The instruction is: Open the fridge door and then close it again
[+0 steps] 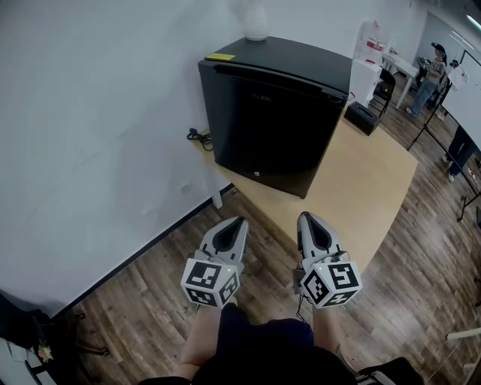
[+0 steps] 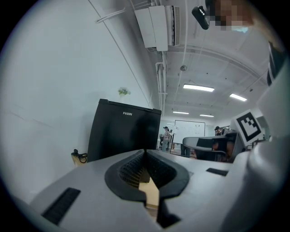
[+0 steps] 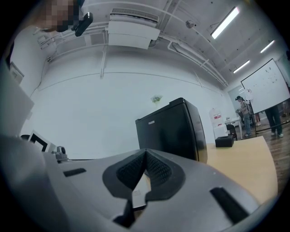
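A small black fridge (image 1: 274, 113) stands on a light wooden table (image 1: 368, 192) against the white wall, its door closed. It also shows in the left gripper view as the fridge (image 2: 123, 131) and in the right gripper view as the fridge (image 3: 174, 129). My left gripper (image 1: 239, 222) and right gripper (image 1: 305, 218) hang side by side short of the table's near edge, both pointing at the fridge and well apart from it. Both are shut with nothing between the jaws, as seen on the left gripper (image 2: 145, 152) and the right gripper (image 3: 145, 151).
A white vase (image 1: 255, 21) stands on the fridge top, with a yellow note (image 1: 220, 57) at its left corner. A black cable (image 1: 198, 136) lies at the table's left end. A small black box (image 1: 364, 118) sits past the fridge. People stand at the far right (image 1: 430, 75). Wooden floor lies below me.
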